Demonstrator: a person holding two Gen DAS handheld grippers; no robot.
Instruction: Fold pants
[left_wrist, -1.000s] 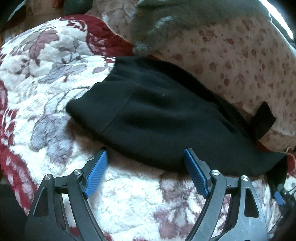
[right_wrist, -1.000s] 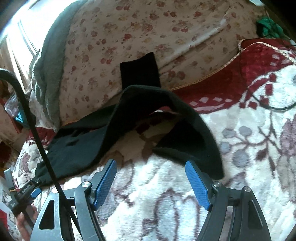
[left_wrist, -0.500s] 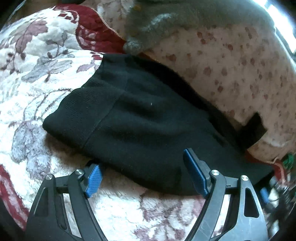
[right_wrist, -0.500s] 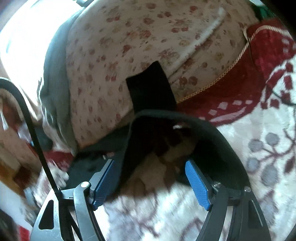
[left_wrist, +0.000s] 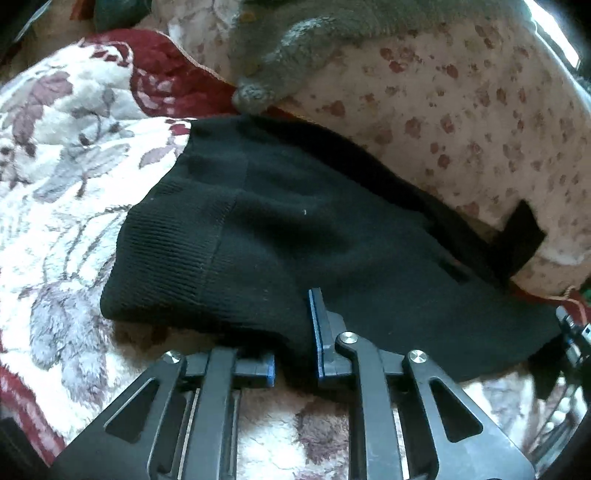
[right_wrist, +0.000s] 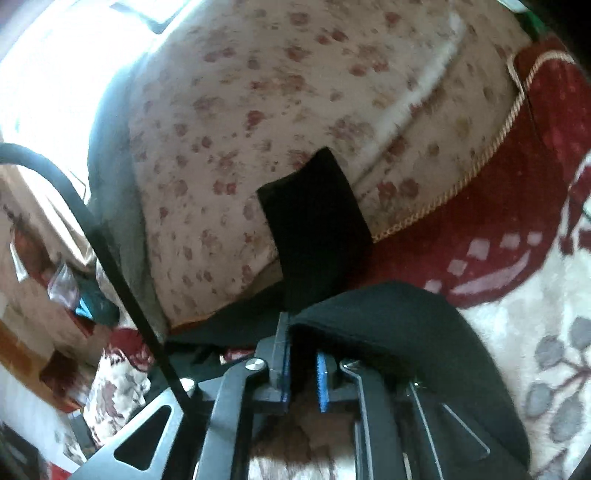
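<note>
Both grips are on! Nearest in the left wrist view, the left gripper (left_wrist: 293, 363) has just snapped closed and is pinching the near edge of the black pants (left_wrist: 295, 236), cloth bunched between its blue pads close to the ribbed waistband (left_wrist: 166, 254). The right gripper (right_wrist: 302, 363) has just closed too, and it looks to be nipping the near hem of a raised fold of the same pants (right_wrist: 388, 321), though dark fabric drapes over its right finger and hides part of the contact.

Ahead of the left jaws the garment runs long, waistband off to the left, legs stretching away right toward the other hand. So the long axis lies between the two grippers, one on each end; neither is nearer, each holds its own.

Farther out, a black cuff (right_wrist: 314, 221) lies up against the floral pillow (right_wrist: 295, 92), past the right jaws. The plush flowered blanket (left_wrist: 66, 155) lies underneath, a grey blanket (left_wrist: 314, 44) beyond. My read: a lift and fold end to end comes next.
</note>
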